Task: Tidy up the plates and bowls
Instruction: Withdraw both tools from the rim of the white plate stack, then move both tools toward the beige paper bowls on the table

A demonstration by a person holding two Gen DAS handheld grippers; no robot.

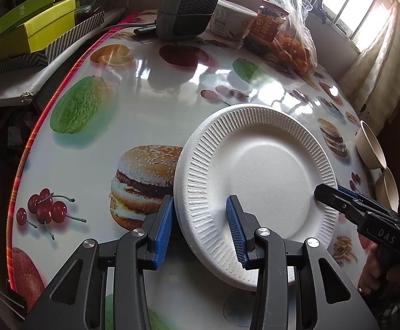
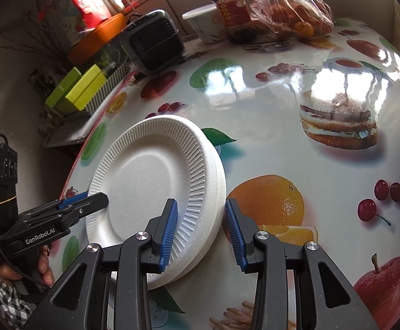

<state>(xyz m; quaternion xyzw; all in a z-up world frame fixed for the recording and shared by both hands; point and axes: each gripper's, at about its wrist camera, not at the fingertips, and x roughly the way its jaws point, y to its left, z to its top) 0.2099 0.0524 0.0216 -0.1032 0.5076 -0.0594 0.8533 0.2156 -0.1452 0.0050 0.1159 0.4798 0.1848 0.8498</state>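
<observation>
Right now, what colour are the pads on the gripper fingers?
Blue, ribbed pads on black fingers; clearest in the right wrist view.

A stack of white foam plates (image 2: 145, 181) with ribbed rims lies flat near two tan bowls (image 1: 370, 145).

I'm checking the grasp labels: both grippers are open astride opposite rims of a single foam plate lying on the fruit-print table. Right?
Not quite: it is a stack of foam plates, not one; the right wrist view shows several layered rims. The rest holds: the left gripper and right gripper are open astride opposite rims, on the fruit-print table.
</observation>
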